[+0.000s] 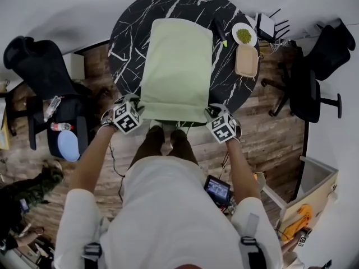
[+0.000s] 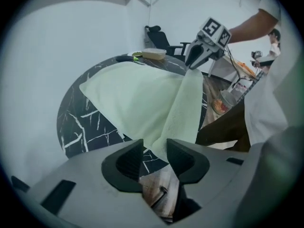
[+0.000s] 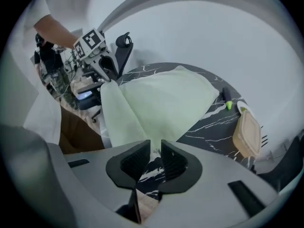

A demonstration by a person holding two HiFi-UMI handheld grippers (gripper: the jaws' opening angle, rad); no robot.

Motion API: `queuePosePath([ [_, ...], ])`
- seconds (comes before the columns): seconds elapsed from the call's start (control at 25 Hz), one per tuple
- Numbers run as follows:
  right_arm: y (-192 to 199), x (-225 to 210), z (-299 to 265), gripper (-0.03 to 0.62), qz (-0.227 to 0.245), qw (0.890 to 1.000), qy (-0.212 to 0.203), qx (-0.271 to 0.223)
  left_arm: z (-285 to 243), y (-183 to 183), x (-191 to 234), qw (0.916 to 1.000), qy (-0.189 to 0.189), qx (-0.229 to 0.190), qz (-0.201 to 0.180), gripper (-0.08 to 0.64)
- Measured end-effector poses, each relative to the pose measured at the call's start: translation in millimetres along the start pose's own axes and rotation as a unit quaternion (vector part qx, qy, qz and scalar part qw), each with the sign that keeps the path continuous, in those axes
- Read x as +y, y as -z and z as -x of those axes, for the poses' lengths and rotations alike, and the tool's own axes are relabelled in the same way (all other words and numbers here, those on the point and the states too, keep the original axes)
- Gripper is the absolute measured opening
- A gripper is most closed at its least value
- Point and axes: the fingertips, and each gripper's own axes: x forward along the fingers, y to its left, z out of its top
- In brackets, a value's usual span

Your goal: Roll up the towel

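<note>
Noted towel [image 1: 176, 66] flat, unrolled on surface [image 1: 126, 38], left gripper [image 2: 154, 144] and right gripper [image 3: 156, 146] spread at its near corners; rolling outstanding.

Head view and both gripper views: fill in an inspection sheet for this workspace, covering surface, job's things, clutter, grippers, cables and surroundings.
Surface: round black marble table.
Job's things: pale green towel spread flat, not yet rolled; its near edge hangs over the table's rim.
Clutter: plate with something green on it, tan box and dark pen, all at the far right of the table.
Grippers: left gripper and right gripper both open, each with a near towel corner at its jaw tips.
Cables: thin cable hanging below the left hand.
Surroundings: wood floor; black chairs left and right.
</note>
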Motion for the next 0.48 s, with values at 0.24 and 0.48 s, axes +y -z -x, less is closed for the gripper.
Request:
queuePosePath([
  [0.24, -8.6, 43.2, 31.0, 0.028, 0.158, 0.987, 0.012, -0.034, 20.1, 5.4, -28.4, 0.9961, -0.043, -0.006, -0.077, 0.121],
  [0.48, 14.9, 116.6, 14.4, 0.023, 0.259, 0.964, -0.054, -0.007, 6.3, 8.0, -101.1, 0.9844, 0.004, 0.001, -0.176, 0.112],
])
